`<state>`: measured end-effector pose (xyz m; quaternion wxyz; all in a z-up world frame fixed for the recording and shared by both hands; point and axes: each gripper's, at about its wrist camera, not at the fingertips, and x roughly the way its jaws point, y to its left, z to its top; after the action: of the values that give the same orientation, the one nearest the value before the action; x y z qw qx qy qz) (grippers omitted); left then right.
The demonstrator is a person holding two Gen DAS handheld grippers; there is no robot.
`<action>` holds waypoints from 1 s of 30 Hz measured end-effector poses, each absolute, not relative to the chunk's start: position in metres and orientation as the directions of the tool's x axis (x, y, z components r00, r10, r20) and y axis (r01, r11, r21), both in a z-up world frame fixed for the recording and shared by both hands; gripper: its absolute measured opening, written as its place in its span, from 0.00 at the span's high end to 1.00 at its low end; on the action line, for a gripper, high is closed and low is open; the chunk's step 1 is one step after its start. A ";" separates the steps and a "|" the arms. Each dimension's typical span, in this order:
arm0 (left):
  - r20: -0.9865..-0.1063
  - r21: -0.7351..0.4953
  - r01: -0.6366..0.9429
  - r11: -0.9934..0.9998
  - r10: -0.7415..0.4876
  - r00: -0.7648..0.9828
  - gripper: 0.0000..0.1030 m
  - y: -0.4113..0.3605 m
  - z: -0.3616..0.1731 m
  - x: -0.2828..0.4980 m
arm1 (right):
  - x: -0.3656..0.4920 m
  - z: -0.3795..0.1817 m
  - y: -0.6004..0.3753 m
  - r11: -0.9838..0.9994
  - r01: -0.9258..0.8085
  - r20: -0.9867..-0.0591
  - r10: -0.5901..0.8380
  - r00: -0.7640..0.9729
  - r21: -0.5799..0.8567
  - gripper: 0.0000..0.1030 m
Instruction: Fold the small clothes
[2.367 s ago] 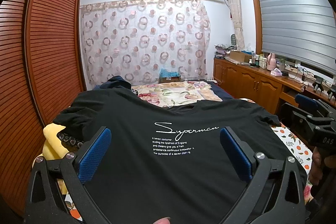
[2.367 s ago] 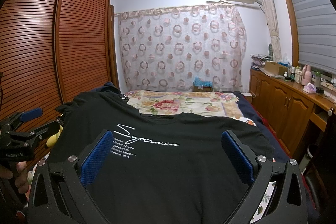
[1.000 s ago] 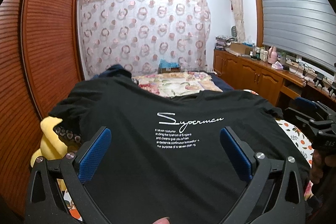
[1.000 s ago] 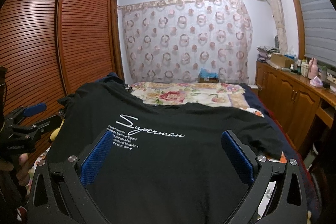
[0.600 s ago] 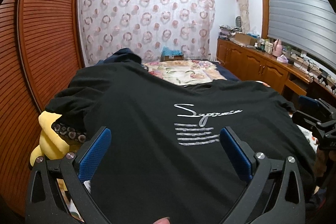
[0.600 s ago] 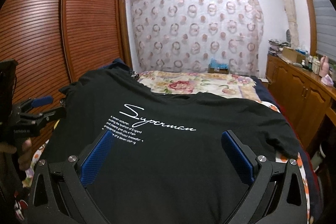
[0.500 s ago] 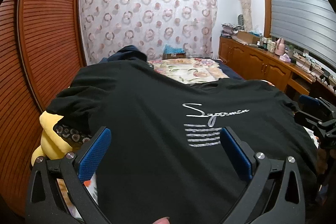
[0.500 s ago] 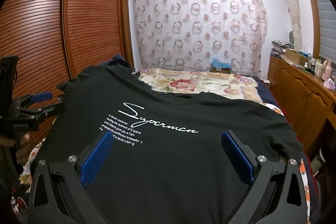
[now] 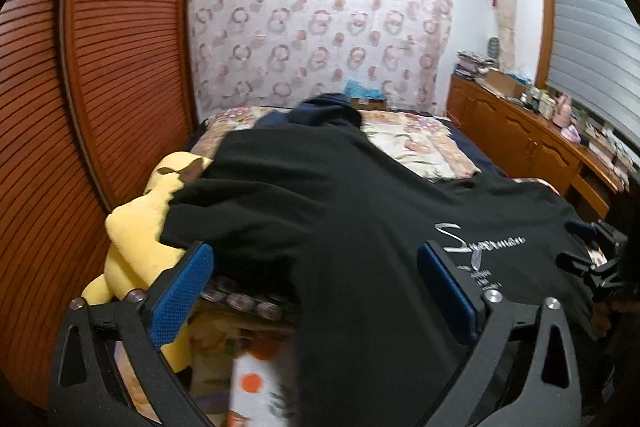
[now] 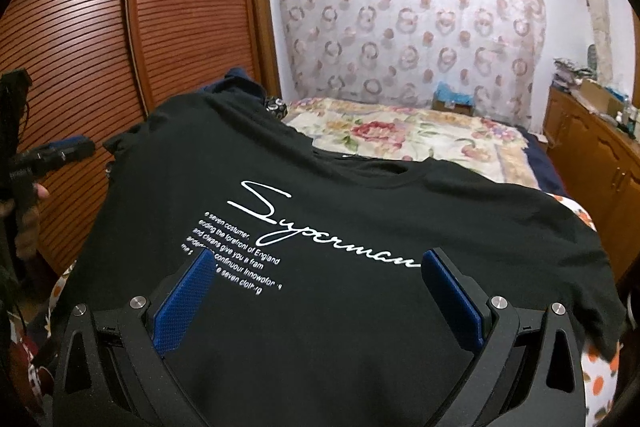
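A black T-shirt (image 10: 360,227) with white "Superman" script (image 10: 320,227) lies face up, spread flat on the bed. My right gripper (image 10: 318,293) hovers open over the shirt's lower chest, with nothing between its blue pads. My left gripper (image 9: 316,289) is open too, over the shirt's left side, near the left sleeve (image 9: 240,203). The shirt's left edge (image 9: 304,307) runs between its fingers, untouched. Each gripper shows in the other's view: the right gripper (image 9: 596,259) at the shirt's right edge, the left gripper (image 10: 52,155) off the left sleeve.
A yellow plush toy (image 9: 132,227) lies beside the left sleeve. A slatted wooden wardrobe (image 10: 160,27) lines the left side and wooden cabinets (image 9: 528,147) the right. A floral bedspread (image 10: 400,139) and a dark blue garment (image 9: 320,111) lie beyond the collar.
My left gripper has swung left, from the shirt's middle to its left edge near the sleeve. My right gripper has moved lower and closer to the print. Both stayed open.
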<state>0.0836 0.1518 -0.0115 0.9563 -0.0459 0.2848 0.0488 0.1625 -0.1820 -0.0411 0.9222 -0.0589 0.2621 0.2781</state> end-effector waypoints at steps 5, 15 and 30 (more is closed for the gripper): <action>-0.580 -0.101 -0.191 0.976 0.099 0.809 0.22 0.189 -0.011 0.102 | 0.205 -0.037 -0.173 0.829 -0.556 -0.564 0.484 0.669 0.052 0.00; -0.665 -0.196 -0.303 0.933 0.101 0.740 0.48 0.242 -0.041 0.119 | 0.270 -0.032 -0.151 0.812 -0.580 -0.623 0.489 0.611 0.069 0.00; -0.619 -0.187 -0.173 0.967 0.021 0.785 0.96 0.228 -0.012 0.130 | 0.292 -0.035 -0.144 0.806 -0.588 -0.607 0.503 0.616 0.072 0.00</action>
<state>0.1299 0.2284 -0.0118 0.9373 -0.1176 0.3238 0.0519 0.2919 -0.1439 -0.0348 0.8962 -0.0672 0.3158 0.3041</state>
